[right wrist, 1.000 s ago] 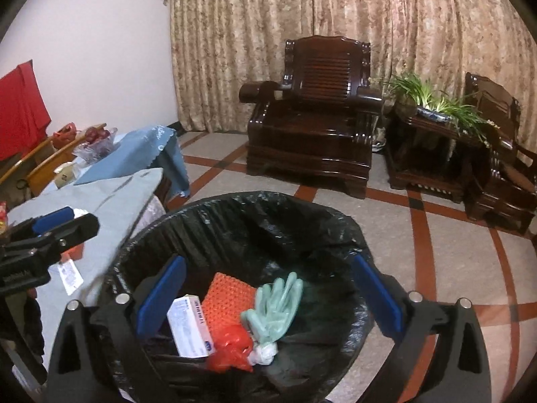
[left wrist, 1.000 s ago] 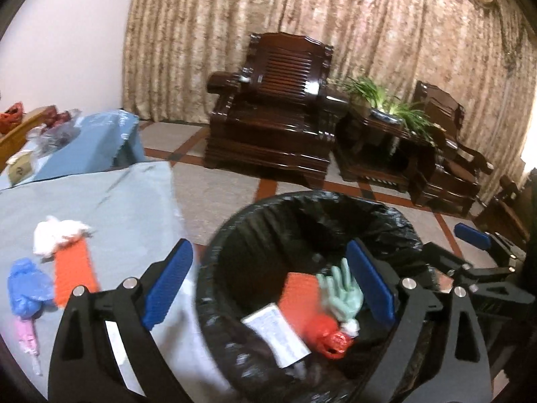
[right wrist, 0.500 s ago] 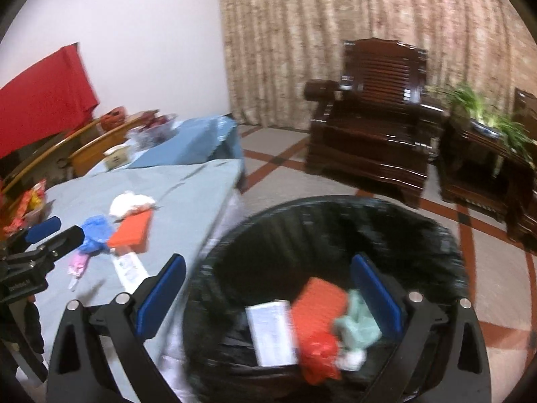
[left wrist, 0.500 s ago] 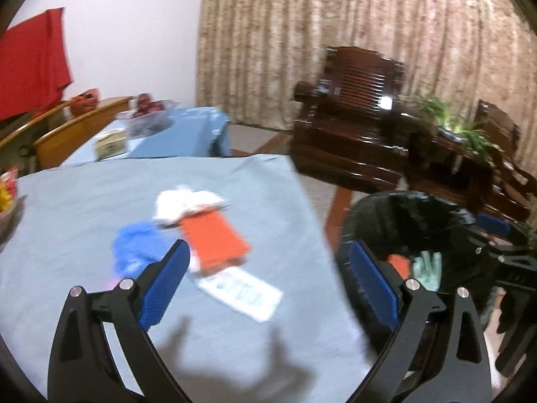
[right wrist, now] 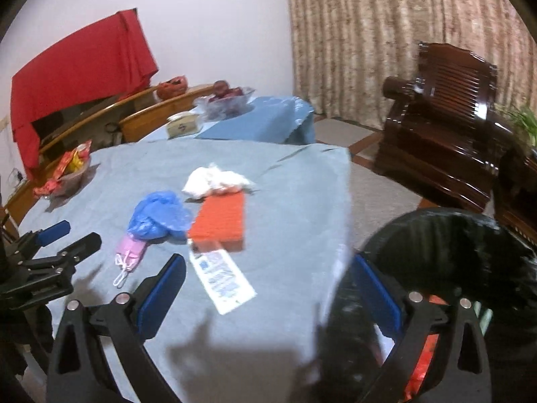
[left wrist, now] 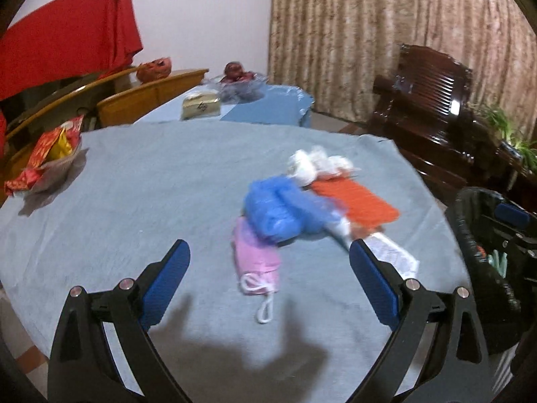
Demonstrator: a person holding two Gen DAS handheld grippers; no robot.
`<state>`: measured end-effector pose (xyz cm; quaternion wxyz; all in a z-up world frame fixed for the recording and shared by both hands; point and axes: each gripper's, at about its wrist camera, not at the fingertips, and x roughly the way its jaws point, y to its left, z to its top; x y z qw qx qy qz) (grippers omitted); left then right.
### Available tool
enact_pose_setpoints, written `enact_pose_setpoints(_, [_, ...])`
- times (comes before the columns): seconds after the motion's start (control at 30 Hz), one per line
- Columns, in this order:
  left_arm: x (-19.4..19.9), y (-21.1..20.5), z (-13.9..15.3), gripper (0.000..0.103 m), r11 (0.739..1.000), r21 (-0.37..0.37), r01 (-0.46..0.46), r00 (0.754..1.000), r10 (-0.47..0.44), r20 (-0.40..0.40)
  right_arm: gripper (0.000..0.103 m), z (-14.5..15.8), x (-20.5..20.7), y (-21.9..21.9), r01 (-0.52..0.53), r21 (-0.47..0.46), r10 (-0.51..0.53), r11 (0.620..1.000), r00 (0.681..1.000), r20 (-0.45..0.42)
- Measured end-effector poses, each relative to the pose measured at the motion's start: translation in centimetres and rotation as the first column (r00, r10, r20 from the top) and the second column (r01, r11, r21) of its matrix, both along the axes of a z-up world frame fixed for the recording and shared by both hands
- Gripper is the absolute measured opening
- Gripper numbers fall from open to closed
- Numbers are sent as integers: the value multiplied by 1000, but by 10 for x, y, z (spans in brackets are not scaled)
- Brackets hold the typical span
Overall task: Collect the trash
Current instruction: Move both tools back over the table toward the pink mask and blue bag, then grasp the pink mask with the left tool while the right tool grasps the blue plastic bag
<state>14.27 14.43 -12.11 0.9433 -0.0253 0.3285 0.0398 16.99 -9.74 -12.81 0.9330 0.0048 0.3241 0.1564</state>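
Trash lies on the grey-blue table [left wrist: 151, 184]: a pink face mask [left wrist: 256, 262], a crumpled blue plastic bag [left wrist: 278, 210], an orange mesh sheet [left wrist: 355, 199], a white tissue wad [left wrist: 312, 164] and a white printed packet [left wrist: 392, 255]. My left gripper [left wrist: 268, 278] is open and empty, just short of the mask. My right gripper [right wrist: 268, 292] is open and empty, over the table edge near the packet [right wrist: 223, 278]. The black-lined trash bin [right wrist: 453, 262] stands to the right with trash inside. The mask [right wrist: 129, 252], bag [right wrist: 157, 216] and sheet [right wrist: 220, 220] also show in the right wrist view.
A bowl of red snack packets [left wrist: 47, 158] sits at the table's left. Behind is a second blue-covered table [left wrist: 268, 107] with a tissue box [left wrist: 201, 105] and a fruit bowl [left wrist: 238, 80]. Wooden chairs [left wrist: 147, 94] and a dark armchair [right wrist: 439, 127] surround.
Both grippers have swung left from above the bin to the table. The left one now faces the mask and bag; the right one is over the table edge. Both stayed open.
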Motion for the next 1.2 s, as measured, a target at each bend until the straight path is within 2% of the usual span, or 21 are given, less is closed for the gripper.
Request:
enact_pose_setpoints(0.2, [22, 19, -25, 93, 1000, -13, -24, 998, 23, -50, 97, -11, 16, 25, -26, -29, 26, 999, 1000, -4])
enact_pose_setpoints(0.5, [50, 28, -61, 93, 999, -42, -33, 990, 27, -137, 97, -26, 31, 31, -25, -34, 23, 999, 999, -42])
enact_pose_setpoints(0.57, [56, 28, -67, 82, 998, -50, -31, 987, 23, -158, 97, -28, 34, 31, -24, -34, 22, 999, 999, -48])
enact_pose_setpoints(0.73, [68, 31, -79, 73, 997, -74, -31, 975, 14, -222, 97, -29, 38, 33, -23, -31, 21, 999, 999, -46])
enact_pose_setpoints(0.8, [67, 31, -78, 64, 996, -80, -25, 976, 8, -216, 97, -29, 40, 34, -24, -30, 23, 999, 999, -46])
enact_pose_setpoints(0.87, [64, 34, -77, 41, 995, -95, -29, 978, 9, -208, 97, -29, 41, 36, -27, -30, 26, 999, 999, -47])
enact_pose_setpoints(0.97, [59, 38, -75, 21, 993, -112, -39, 978, 15, -209, 97, -28, 42, 41, -38, -33, 36, 999, 998, -45])
enact_pose_setpoints(1.03, [53, 43, -73, 16, 991, -126, -42, 978, 15, -207, 97, -26, 42, 45, -46, -35, 44, 998, 998, -40])
enact_pose_setpoints(1.2, [36, 54, -64, 16, 992, -99, -77, 980, 57, -188, 97, -21, 45, 55, -64, -28, 63, 998, 998, -28])
